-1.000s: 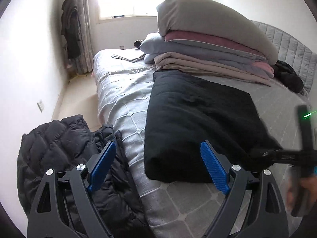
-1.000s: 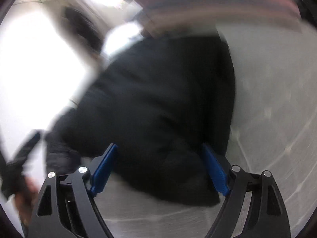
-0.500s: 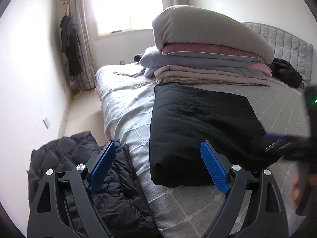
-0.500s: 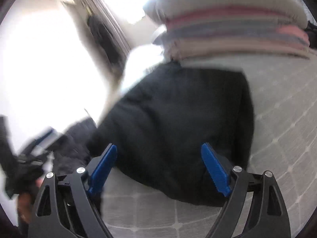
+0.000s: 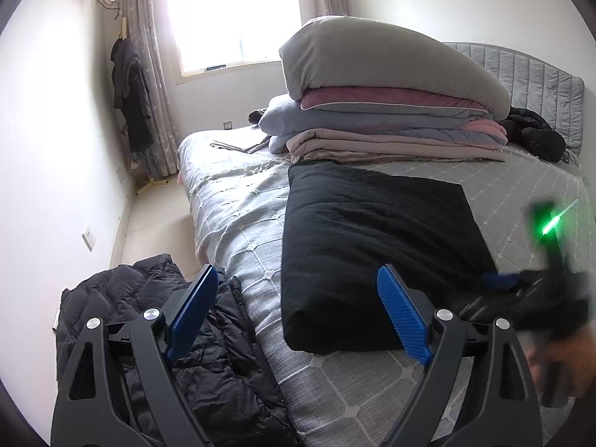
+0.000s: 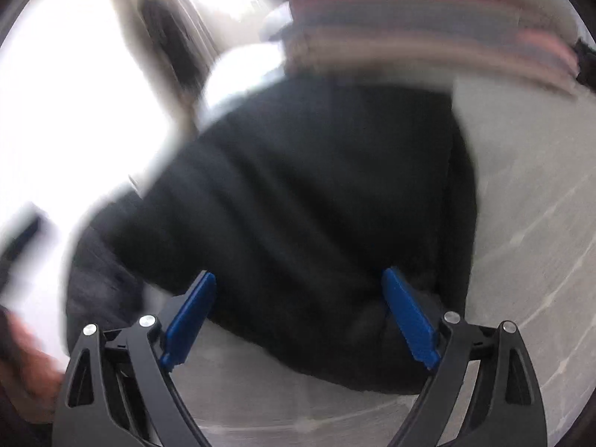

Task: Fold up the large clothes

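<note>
Left gripper [image 5: 298,309] has its blue fingers spread wide, nothing between them, hovering over the near edge of the bed [image 5: 238,216]. Through the gap: bedspread, and a black puffer jacket [image 5: 164,320] that hangs off the bed's near left edge toward the floor.

The folded black garment [image 5: 372,249] lies flat on the bed as a thick rectangle, near the near edge, with its rolled fold facing the camera. Its far edge sits just beside a stack of folded blankets [image 5: 391,123] further back on the bed, topped by a grey pillow [image 5: 372,63]. A second dark jacket [image 5: 536,134] lies at the headboard [image 5: 529,74] end, just beside the stack.

Right gripper [image 6: 298,309] is also spread apart and empty. Its view is heavily motion-blurred; the folded black garment [image 6: 316,205] fills most of the frame with the fingertips just over its near edge. Can't tell whether they touch the fabric. In the left wrist view that gripper [image 5: 521,290] shows as a blurred dark shape with a green light at the garment's near right corner.

Window [image 5: 231,15], curtains [image 5: 149,74] and dark clothes on a hanger [image 5: 130,85] sit at the far left wall.
</note>
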`<action>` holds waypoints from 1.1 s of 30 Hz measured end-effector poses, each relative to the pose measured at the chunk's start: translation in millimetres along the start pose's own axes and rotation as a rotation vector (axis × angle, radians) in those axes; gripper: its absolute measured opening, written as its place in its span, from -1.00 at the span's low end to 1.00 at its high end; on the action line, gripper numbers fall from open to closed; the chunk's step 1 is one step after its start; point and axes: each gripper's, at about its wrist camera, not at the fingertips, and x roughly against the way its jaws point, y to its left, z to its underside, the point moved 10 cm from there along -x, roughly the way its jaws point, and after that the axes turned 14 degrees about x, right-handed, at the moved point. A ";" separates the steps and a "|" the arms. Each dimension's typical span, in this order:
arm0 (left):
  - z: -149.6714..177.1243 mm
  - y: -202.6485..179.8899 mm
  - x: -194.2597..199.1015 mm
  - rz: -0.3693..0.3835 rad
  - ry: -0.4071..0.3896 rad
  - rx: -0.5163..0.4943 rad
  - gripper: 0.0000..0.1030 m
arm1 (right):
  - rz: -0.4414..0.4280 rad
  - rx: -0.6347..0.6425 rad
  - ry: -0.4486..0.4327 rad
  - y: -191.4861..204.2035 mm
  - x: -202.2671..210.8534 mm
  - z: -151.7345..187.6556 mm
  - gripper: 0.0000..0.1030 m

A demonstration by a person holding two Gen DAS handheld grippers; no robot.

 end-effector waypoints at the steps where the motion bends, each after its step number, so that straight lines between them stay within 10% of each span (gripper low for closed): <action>1: 1.0 0.2 -0.6 -0.004 0.001 -0.003 0.63 | 0.019 0.015 0.005 3.6 -0.8 -2.4 0.86; 12: -4.1 4.4 6.3 -0.019 -0.043 0.003 0.63 | -0.012 -0.122 -0.179 6.2 55.8 -16.7 0.86; 17: -5.3 3.8 7.3 -0.015 -0.047 0.005 0.63 | -0.006 -0.083 0.044 -0.4 -3.1 4.6 0.89; 22: -3.8 0.8 5.2 -0.010 -0.038 -0.003 0.63 | 0.026 -0.135 -0.017 4.7 24.7 -13.7 0.89; 33: 6.1 -4.0 -1.5 -0.007 0.006 -0.013 0.63 | 0.390 -0.094 -0.219 37.5 98.1 -31.2 0.89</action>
